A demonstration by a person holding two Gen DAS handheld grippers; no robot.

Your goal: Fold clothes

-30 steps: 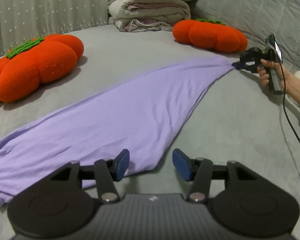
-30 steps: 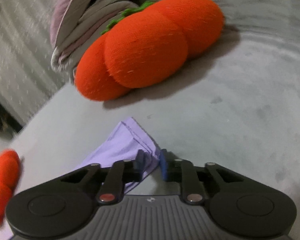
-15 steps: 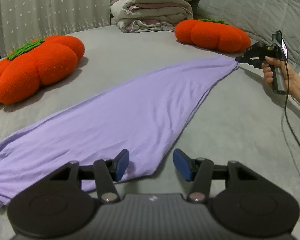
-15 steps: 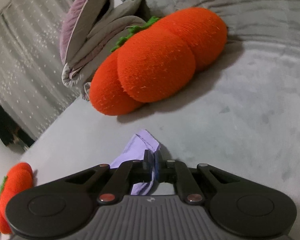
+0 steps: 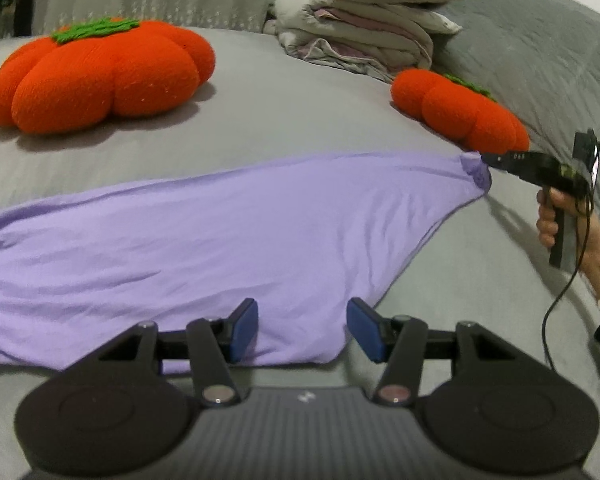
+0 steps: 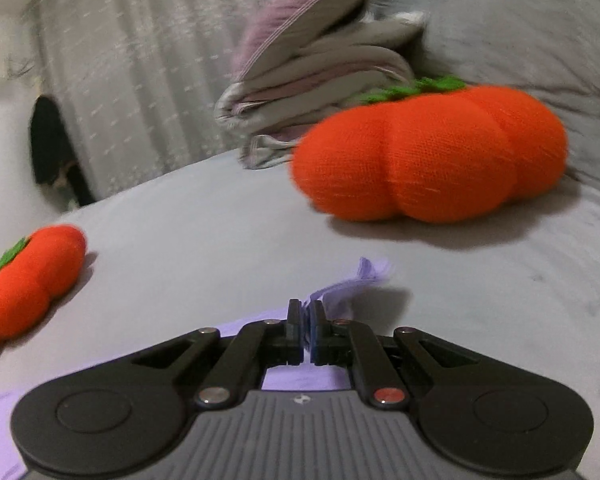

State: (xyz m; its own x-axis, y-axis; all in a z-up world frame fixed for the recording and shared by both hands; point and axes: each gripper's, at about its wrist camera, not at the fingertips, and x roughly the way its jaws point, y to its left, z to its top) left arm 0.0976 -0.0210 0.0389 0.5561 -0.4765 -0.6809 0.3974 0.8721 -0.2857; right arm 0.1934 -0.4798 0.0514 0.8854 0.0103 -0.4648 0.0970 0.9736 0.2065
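Purple garment (image 5: 220, 248) spread flat on the grey bed (image 5: 280, 120).
Right gripper (image 6: 306, 322), at 3 o'clock, pinches its far corner with jaws closed; left gripper (image 5: 302, 328) hovers wide open over the near hem, holding nothing.

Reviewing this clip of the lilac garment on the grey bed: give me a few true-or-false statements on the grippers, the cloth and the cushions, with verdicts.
1. The right gripper is shut on a corner of the lilac garment. True.
2. The left gripper grips the garment's near edge. False: its jaws stand open, with the near edge lying between them.
3. Two orange pumpkin cushions lie on the bed. True: one at the left, one by the right gripper.
4. The garment is already folded into a neat square. False: it lies spread out in a long tapering shape.
5. The folded bedding rests on the garment. False: it sits apart, at the far side.
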